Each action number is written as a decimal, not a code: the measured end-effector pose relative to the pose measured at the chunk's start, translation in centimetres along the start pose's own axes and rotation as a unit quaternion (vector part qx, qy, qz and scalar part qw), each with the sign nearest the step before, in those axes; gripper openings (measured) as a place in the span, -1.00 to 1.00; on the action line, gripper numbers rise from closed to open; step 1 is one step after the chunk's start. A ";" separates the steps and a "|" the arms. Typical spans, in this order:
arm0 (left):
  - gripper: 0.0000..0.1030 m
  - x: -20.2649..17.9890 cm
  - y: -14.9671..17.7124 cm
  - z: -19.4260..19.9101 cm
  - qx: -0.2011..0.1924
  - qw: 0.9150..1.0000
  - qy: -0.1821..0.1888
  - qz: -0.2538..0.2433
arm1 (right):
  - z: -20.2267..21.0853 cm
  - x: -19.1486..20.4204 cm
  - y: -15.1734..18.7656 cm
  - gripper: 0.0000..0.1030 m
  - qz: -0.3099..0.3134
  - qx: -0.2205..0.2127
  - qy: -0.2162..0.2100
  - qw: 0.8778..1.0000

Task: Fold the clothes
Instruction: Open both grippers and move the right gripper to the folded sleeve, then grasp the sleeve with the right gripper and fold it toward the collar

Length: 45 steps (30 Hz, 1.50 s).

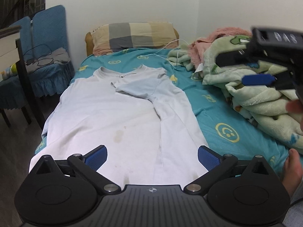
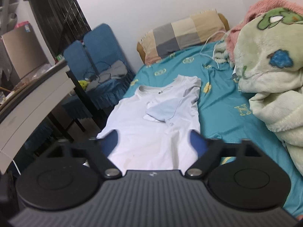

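Observation:
A white T-shirt (image 1: 113, 117) lies flat on the teal bedsheet (image 1: 217, 113), collar towards the pillow. Its right side is folded inward, with the sleeve (image 1: 140, 89) lying across the chest. My left gripper (image 1: 152, 157) hovers open over the shirt's hem, with nothing between its blue pads (image 1: 96, 158). In the left wrist view my right gripper (image 1: 231, 69) hangs in the air at the right, over the blanket. The right wrist view shows the right gripper (image 2: 154, 141) open and empty above the lower part of the T-shirt (image 2: 151, 128), slightly blurred.
A green and pink blanket pile (image 1: 255, 87) fills the bed's right side. A checked pillow (image 1: 132, 36) and a white cable (image 1: 166, 51) lie at the head. Blue-covered chairs (image 1: 47, 56) and a white desk (image 2: 34, 98) stand to the left. A bare foot (image 1: 292, 168) rests at the right.

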<state>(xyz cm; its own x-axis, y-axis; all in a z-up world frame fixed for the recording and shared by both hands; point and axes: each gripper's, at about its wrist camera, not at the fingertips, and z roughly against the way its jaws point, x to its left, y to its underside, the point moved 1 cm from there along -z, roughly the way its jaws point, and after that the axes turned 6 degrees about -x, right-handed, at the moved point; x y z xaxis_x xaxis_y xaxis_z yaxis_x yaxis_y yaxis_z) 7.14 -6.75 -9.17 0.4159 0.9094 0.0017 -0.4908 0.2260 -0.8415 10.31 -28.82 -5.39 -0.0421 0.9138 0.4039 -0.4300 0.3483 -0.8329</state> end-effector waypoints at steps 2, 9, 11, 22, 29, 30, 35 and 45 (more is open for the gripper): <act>0.99 0.5 0.0 -0.1 0.001 1.000 -0.006 0.011 | -0.1 -0.1 0.3 0.66 0.007 0.002 0.001 1.000; 0.99 1.7 -1.8 0.3 -0.004 0.999 -0.023 0.038 | -0.5 -0.3 1.0 0.65 0.023 -0.007 0.013 1.000; 0.99 2.0 -3.5 0.5 -0.008 0.999 -0.026 0.039 | -0.4 -0.5 1.2 0.65 0.031 -0.015 0.016 0.999; 0.99 8.6 -6.7 -0.8 -0.053 0.988 -0.071 0.125 | -3.1 0.2 1.4 0.42 0.050 -0.001 -0.016 0.999; 0.99 13.9 -5.9 -1.2 -0.067 0.983 -0.116 0.128 | -14.7 4.6 -0.3 0.29 0.130 0.063 -0.033 0.989; 0.99 14.5 -5.6 -1.3 -0.066 0.982 -0.118 0.134 | -17.0 5.0 -0.3 0.24 0.147 0.068 -0.030 0.986; 0.99 16.9 -4.0 -2.8 -0.043 0.979 -0.107 0.167 | -27.6 5.6 0.5 -0.08 0.200 0.112 0.012 0.973; 0.99 16.8 -3.2 -4.4 -0.031 0.981 -0.091 0.166 | -33.3 5.5 2.6 -0.90 0.265 0.114 0.070 0.955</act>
<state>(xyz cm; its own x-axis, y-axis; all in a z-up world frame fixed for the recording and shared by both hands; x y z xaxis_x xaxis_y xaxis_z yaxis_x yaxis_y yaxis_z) 19.05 6.24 -8.84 0.0946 0.9781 -0.1856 -0.5264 -0.1091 -0.8432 38.98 -15.89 -17.94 -0.1936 0.9738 -0.1192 -0.5679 -0.2103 -0.7958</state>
